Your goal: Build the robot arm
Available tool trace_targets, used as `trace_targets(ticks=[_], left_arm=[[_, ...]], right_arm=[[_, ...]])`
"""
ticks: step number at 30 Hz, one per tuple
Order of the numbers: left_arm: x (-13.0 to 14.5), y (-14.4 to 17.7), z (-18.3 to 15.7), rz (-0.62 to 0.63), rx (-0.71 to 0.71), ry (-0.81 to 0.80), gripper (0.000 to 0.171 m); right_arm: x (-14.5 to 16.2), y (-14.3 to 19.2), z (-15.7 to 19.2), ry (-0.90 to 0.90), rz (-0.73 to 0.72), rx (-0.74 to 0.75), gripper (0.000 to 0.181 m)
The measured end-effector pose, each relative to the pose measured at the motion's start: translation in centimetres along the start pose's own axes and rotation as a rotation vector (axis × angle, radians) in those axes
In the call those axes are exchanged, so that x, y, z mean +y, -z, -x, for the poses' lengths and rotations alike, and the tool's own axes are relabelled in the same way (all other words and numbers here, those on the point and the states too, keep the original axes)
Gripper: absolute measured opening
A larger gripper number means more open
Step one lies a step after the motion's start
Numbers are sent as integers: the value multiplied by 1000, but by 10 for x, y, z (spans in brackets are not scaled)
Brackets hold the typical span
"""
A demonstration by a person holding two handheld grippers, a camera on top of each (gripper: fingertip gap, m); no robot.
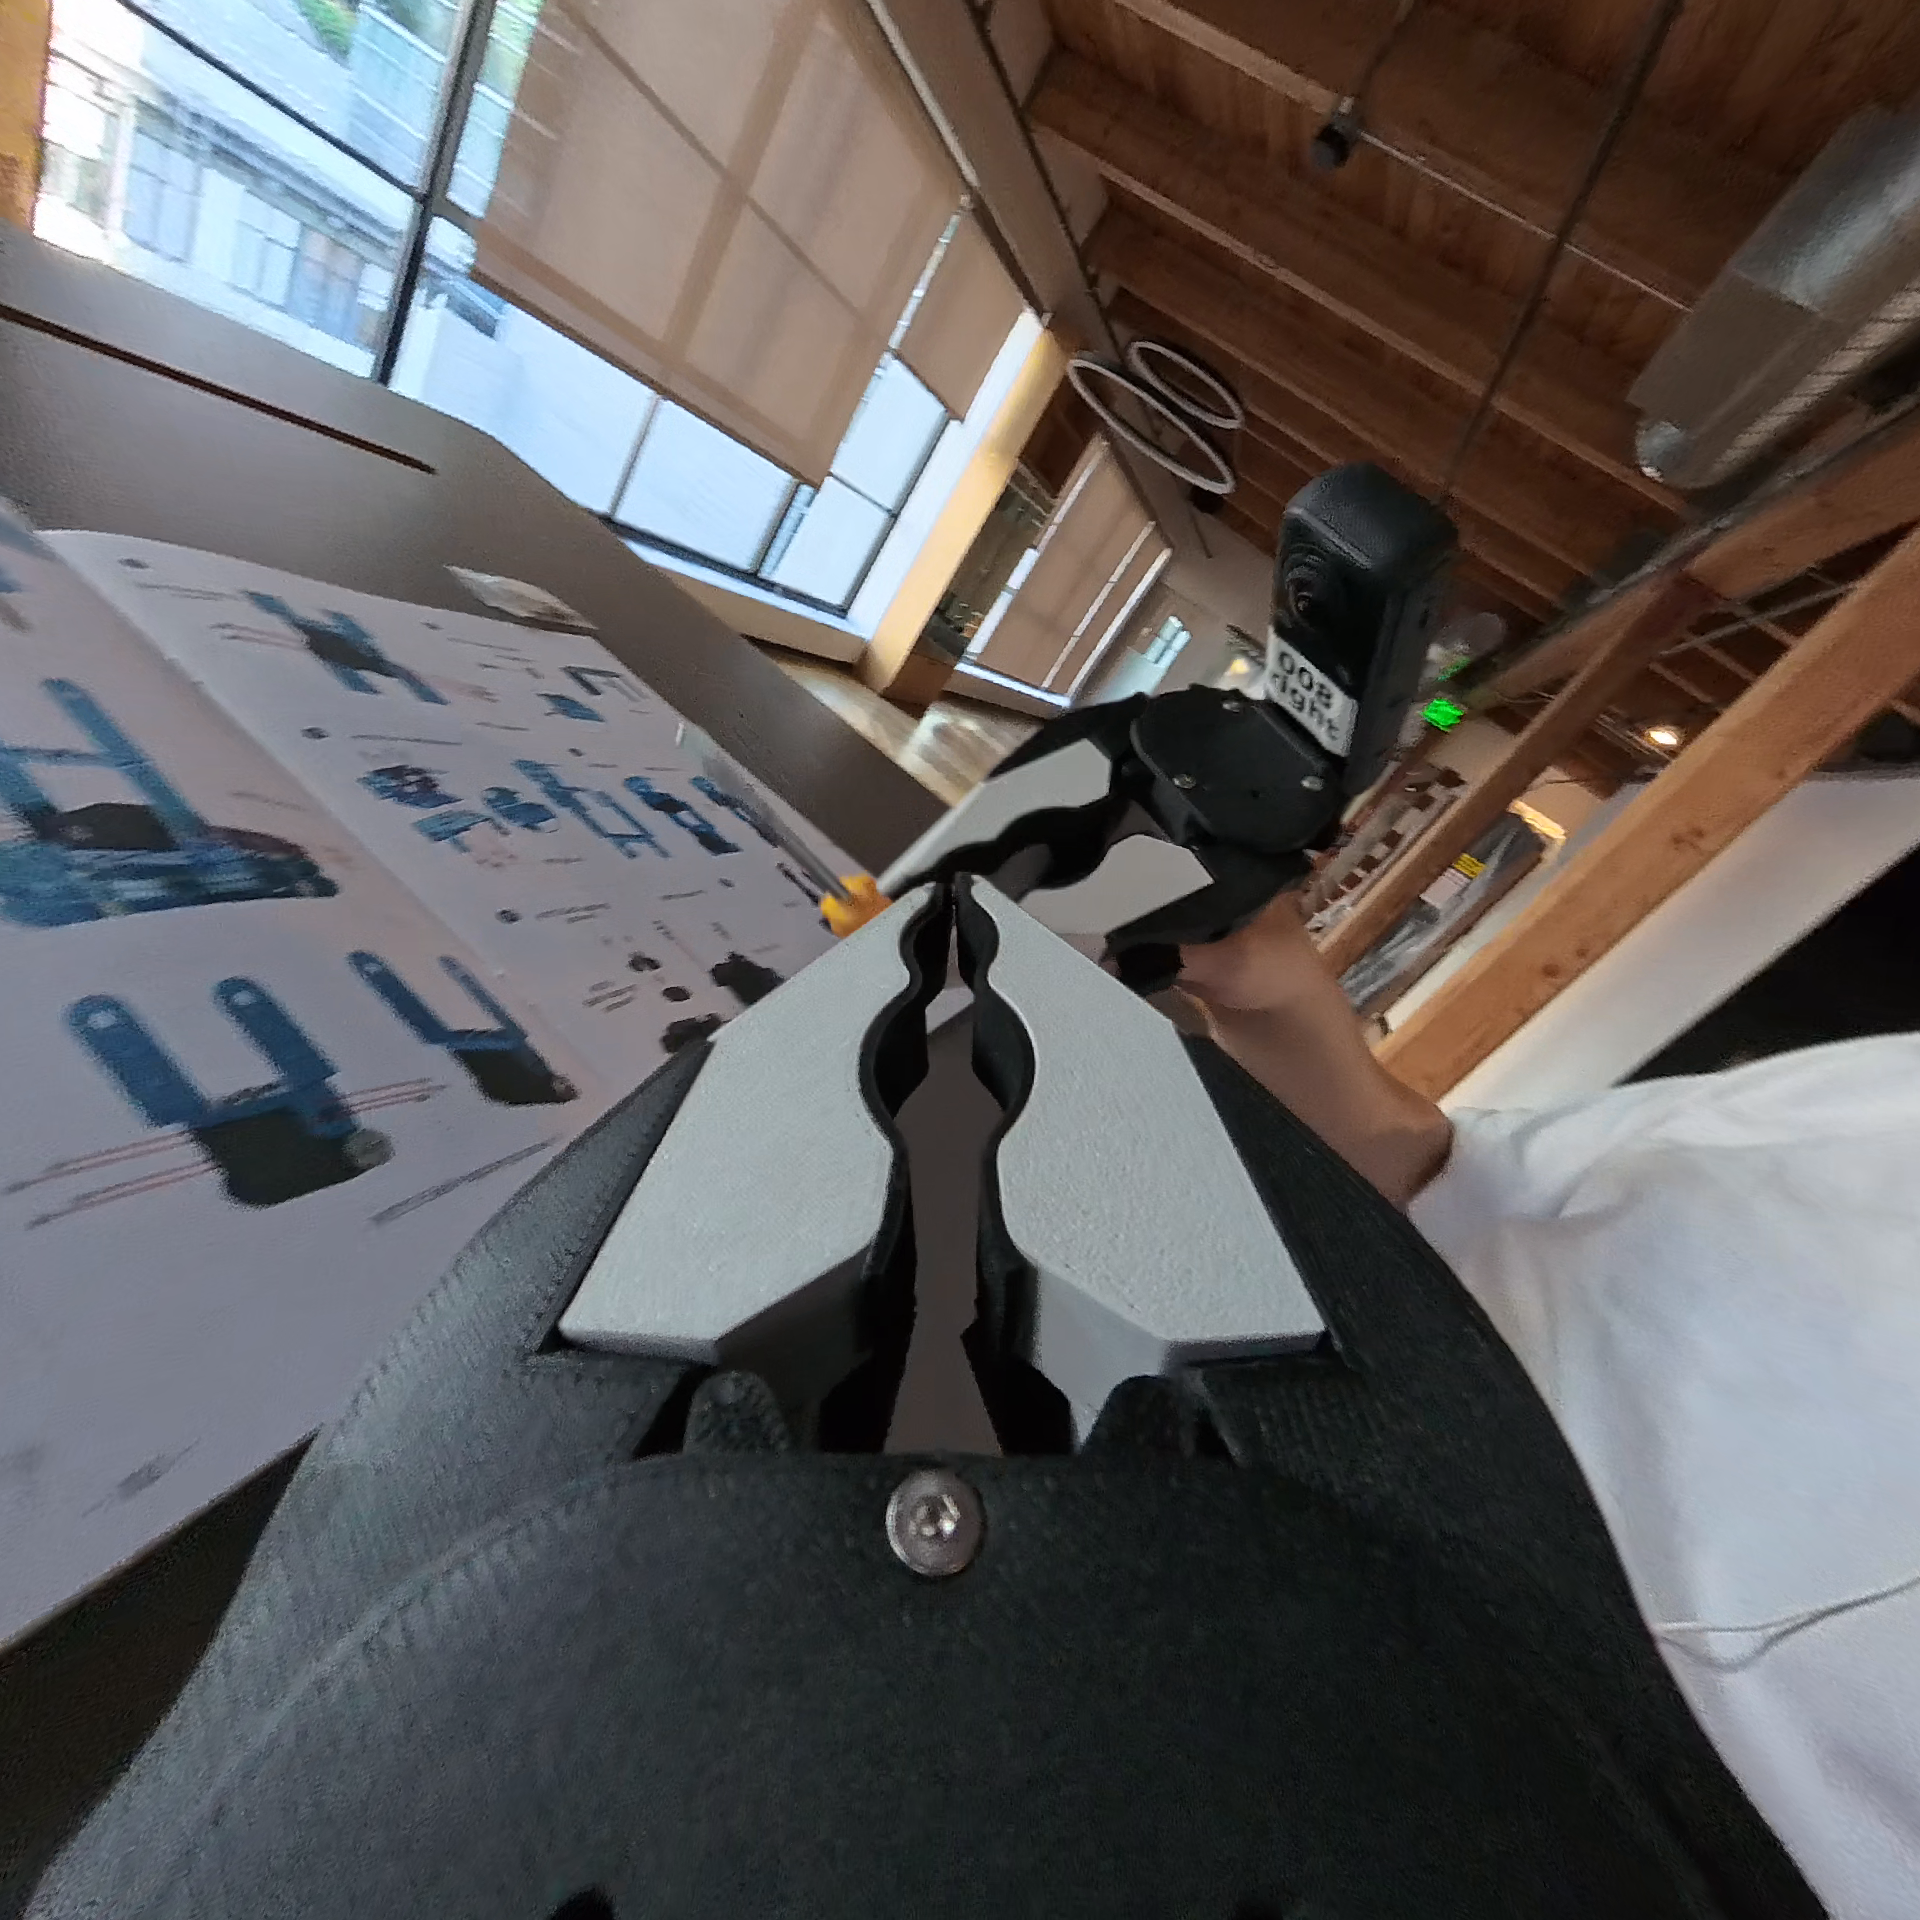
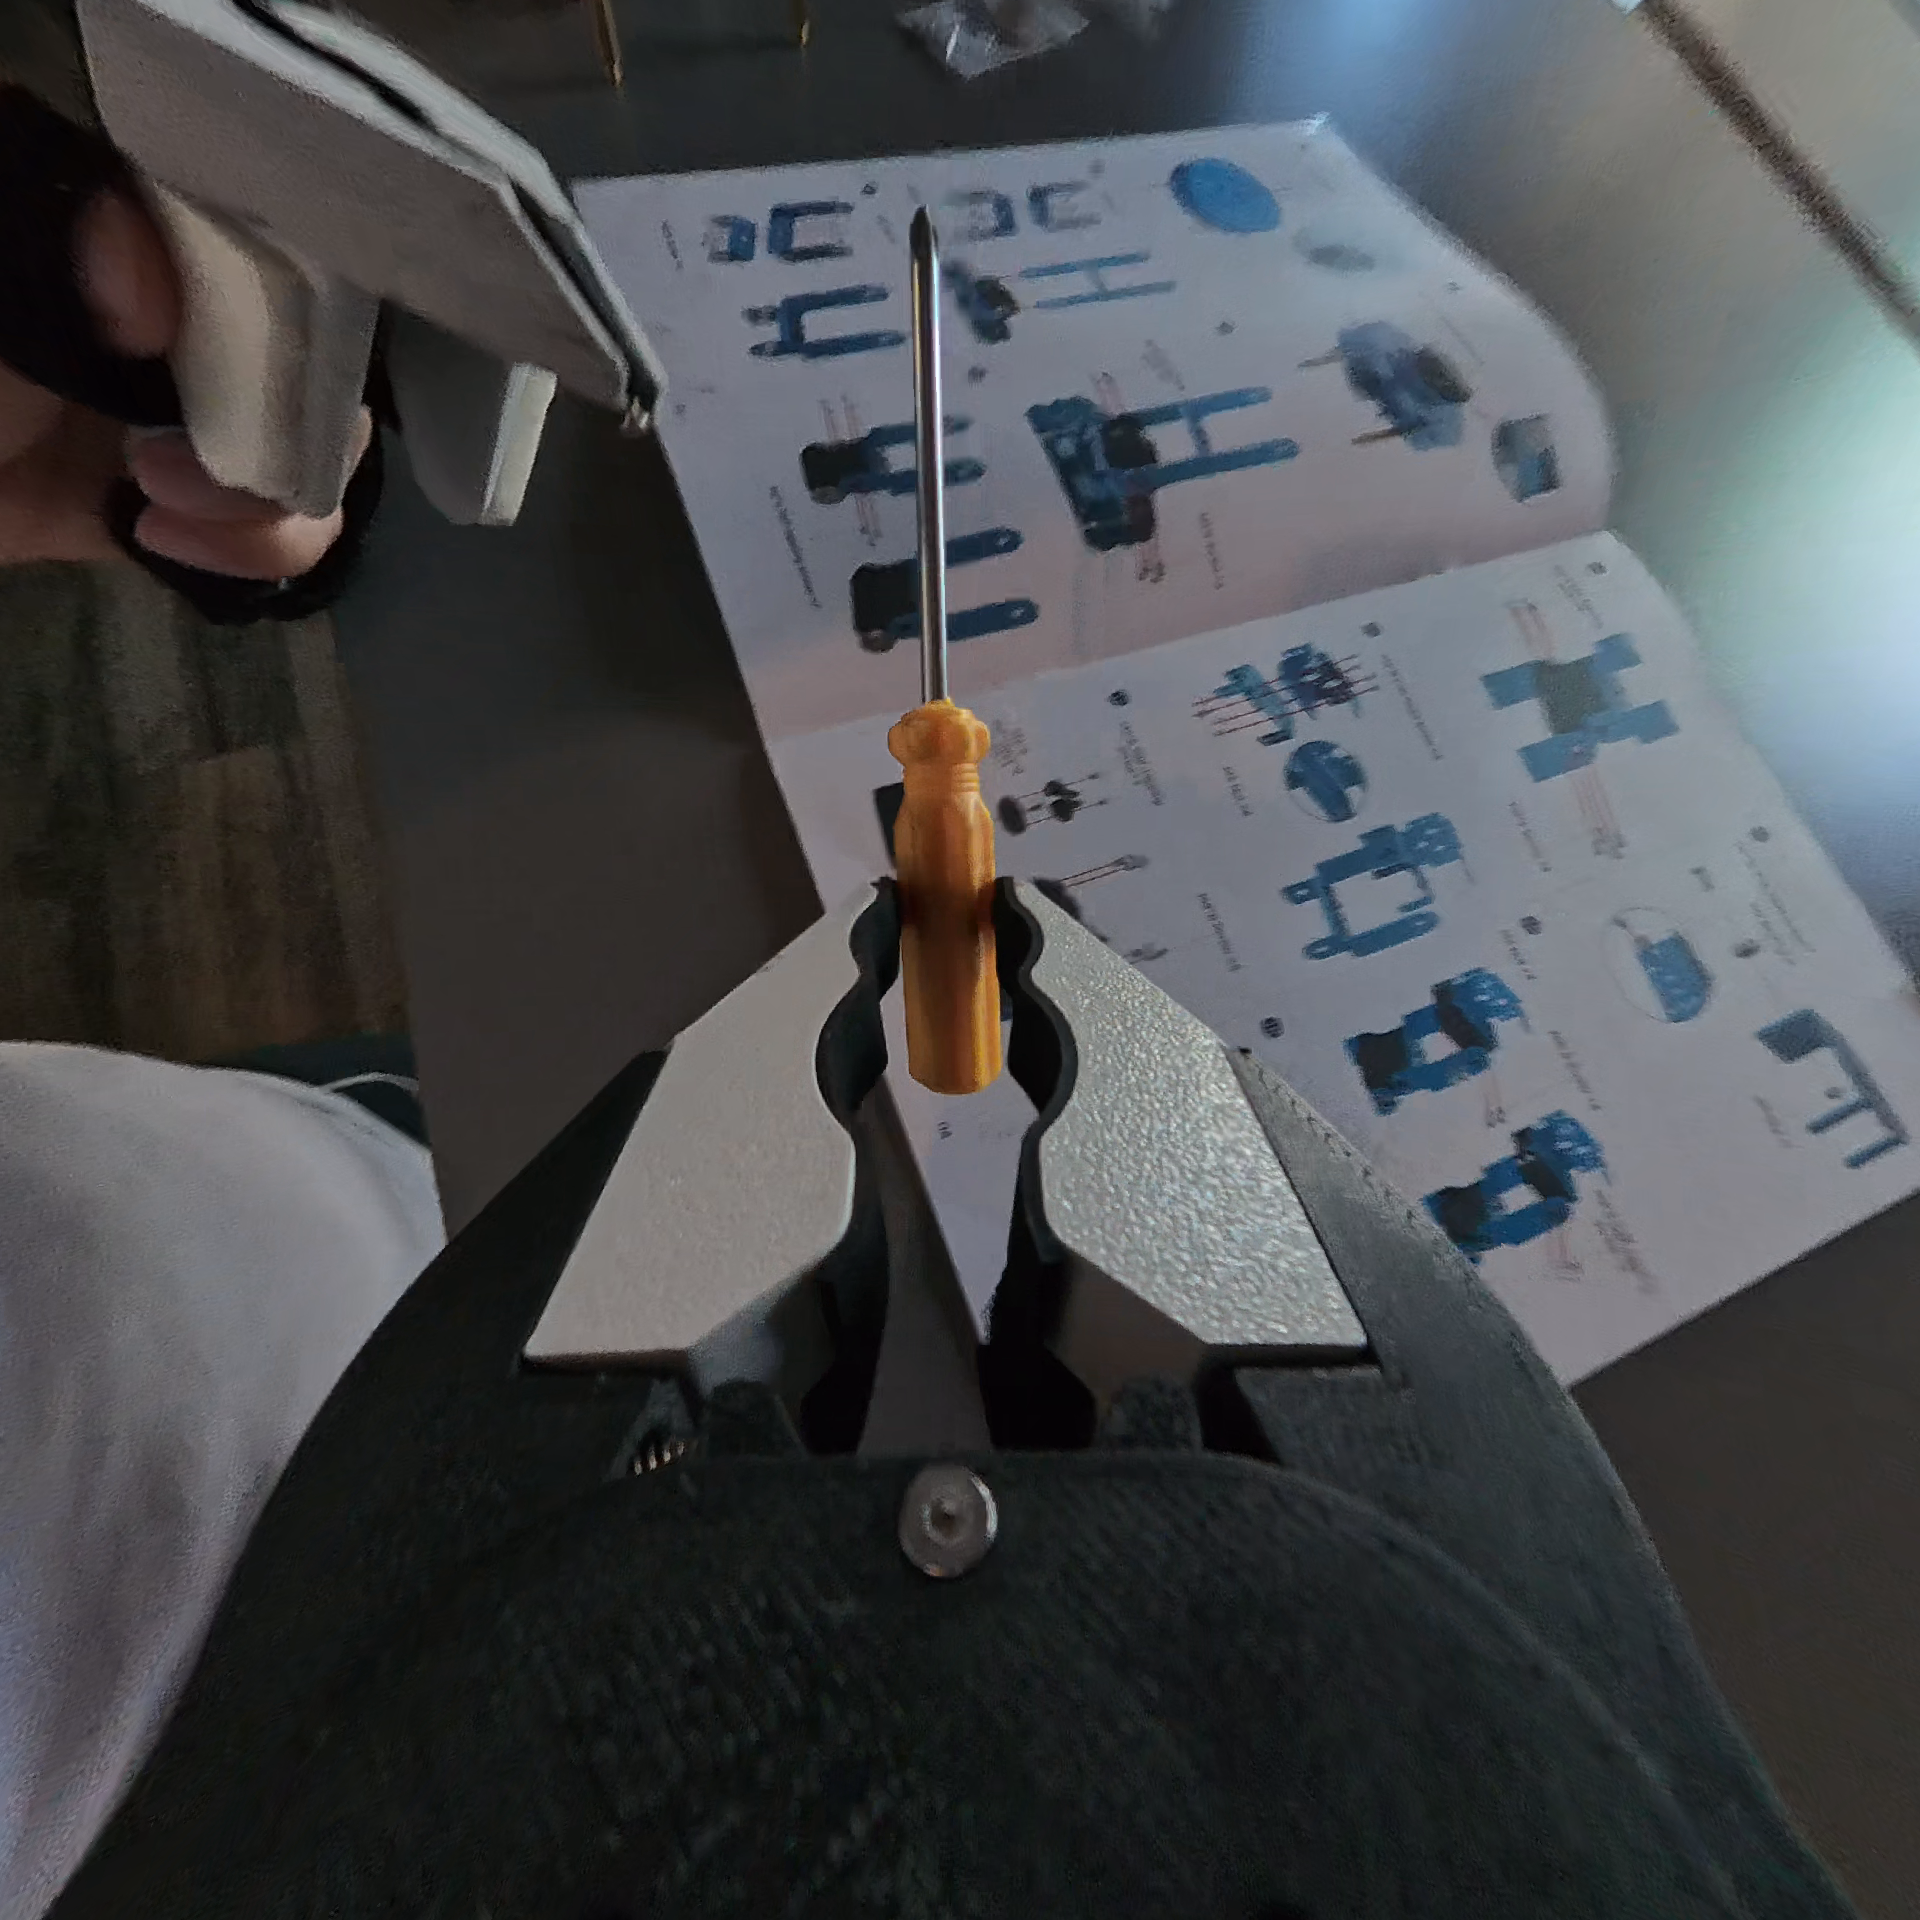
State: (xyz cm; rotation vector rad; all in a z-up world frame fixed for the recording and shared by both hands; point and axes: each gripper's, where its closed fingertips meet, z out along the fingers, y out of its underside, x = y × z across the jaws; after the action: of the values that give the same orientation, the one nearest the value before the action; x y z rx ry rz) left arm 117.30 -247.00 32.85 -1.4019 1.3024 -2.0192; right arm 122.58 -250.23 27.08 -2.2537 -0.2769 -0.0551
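My right gripper (image 2: 943, 896) is shut on the orange handle of a screwdriver (image 2: 940, 966). Its thin metal shaft (image 2: 928, 468) points forward, above an open instruction booklet (image 2: 1299, 644) with blue diagrams. My left gripper (image 1: 951, 896) has its jaws closed together, and nothing clearly shows between them. In the right wrist view it hangs at the upper left (image 2: 636, 395), held by a hand (image 2: 208, 520), with its tips near the booklet's left edge. In the left wrist view the right gripper (image 1: 904, 873) sits just beyond my left tips, with the orange handle (image 1: 854, 902) showing.
The booklet (image 1: 312, 831) lies on a dark grey table (image 2: 571, 727). A small clear bag of parts (image 2: 987, 31) lies at the table's far side. A white sleeve (image 1: 1662, 1351) is close on the right. Windows and wooden ceiling beams lie beyond. Tip to tip, the grippers are about 9 cm apart.
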Motion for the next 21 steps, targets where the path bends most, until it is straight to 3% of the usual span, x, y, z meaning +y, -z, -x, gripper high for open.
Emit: trace_targets(ticks=[3, 9, 15, 21], left_arm=[[2, 9, 12, 22, -96, -27, 0], [11, 19, 20, 39, -150, 30, 0], [-2, 47, 29, -8, -149, 155, 0], [25, 64, 48, 74, -150, 340, 0]], right_arm=[[5, -10, 11, -9, 19, -44, 17], [1, -19, 22, -67, -45, -106, 17], [7, -6, 25, 71, -98, -46, 17], [21, -10, 37, 248, -47, 30, 17]])
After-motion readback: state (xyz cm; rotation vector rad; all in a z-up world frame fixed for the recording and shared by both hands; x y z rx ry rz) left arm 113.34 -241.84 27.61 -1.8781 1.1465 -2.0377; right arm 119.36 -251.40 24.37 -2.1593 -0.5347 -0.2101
